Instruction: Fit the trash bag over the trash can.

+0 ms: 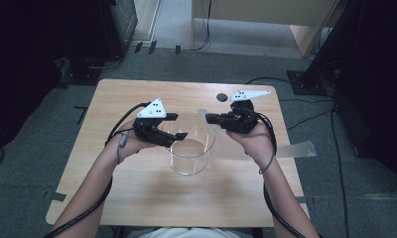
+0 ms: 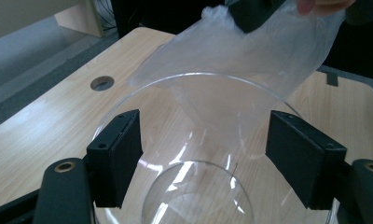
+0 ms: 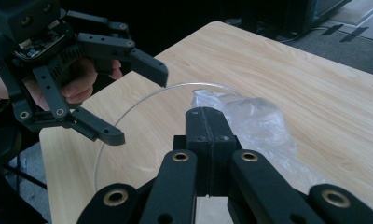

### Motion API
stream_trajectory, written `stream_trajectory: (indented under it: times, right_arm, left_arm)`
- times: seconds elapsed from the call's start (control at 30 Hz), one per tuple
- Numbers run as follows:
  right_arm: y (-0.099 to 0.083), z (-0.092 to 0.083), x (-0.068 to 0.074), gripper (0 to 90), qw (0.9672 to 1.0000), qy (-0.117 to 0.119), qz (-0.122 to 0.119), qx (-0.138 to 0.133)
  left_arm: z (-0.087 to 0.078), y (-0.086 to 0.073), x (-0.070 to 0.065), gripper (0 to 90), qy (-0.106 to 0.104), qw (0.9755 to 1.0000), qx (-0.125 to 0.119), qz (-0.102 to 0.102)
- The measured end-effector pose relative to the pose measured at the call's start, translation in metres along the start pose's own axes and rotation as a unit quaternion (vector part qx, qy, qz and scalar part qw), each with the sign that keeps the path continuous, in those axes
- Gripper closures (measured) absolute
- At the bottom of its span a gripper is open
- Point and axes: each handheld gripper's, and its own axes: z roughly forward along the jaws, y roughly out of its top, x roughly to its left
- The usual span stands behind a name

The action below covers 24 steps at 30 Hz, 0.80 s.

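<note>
- Clear thin plastic bag (image 3: 250, 122) sits pinched at its edge in your right gripper (image 1: 210, 118), whose jaws are pressed together on the film.
- It hangs just beyond those jaws, draping over the far rim of the round clear glass jar (image 1: 188, 150).
- Your left gripper (image 1: 177, 126) holds its jaws wide apart, clamping nothing, poised above the jar's near rim.
- Both grippers face each other over the light wooden table (image 1: 137, 193).

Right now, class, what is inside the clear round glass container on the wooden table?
Through the clear round glass container only its base and the wooden table beneath show; nothing lies inside. The thin transparent plastic bag, pinched in the right tool, hangs over the rim, blurring the far wall.
</note>
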Motion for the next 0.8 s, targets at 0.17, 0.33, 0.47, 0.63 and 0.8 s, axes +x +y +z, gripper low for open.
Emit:
stream_trajectory:
  times: [0.17,0.33,0.47,0.63,0.8]
  right_arm:
    - [0.003,0.006,0.009,90.0,0.9999,0.010,-0.011,0.003]
    - [0.005,0.012,0.017,90.0,0.9996,0.018,-0.020,0.009]
    - [0.005,0.018,0.023,90.0,0.9992,0.026,-0.027,0.015]
    - [0.006,0.024,0.030,90.0,0.9985,0.037,-0.035,0.021]
    - [0.005,0.031,0.035,90.0,0.9981,0.042,-0.038,0.025]
  left_arm:
    - [0.001,0.002,-0.002,26.4,-0.003,0.9999,-0.015,-0.005]
    - [0.002,0.005,-0.008,26.7,0.000,0.9996,-0.028,0.008]
    - [0.005,0.008,-0.015,26.7,-0.007,0.9990,-0.039,0.019]
    - [0.008,0.009,-0.017,26.7,-0.018,0.9990,-0.040,0.009]
    - [0.012,0.009,-0.021,24.5,-0.031,0.9986,-0.042,0.002]
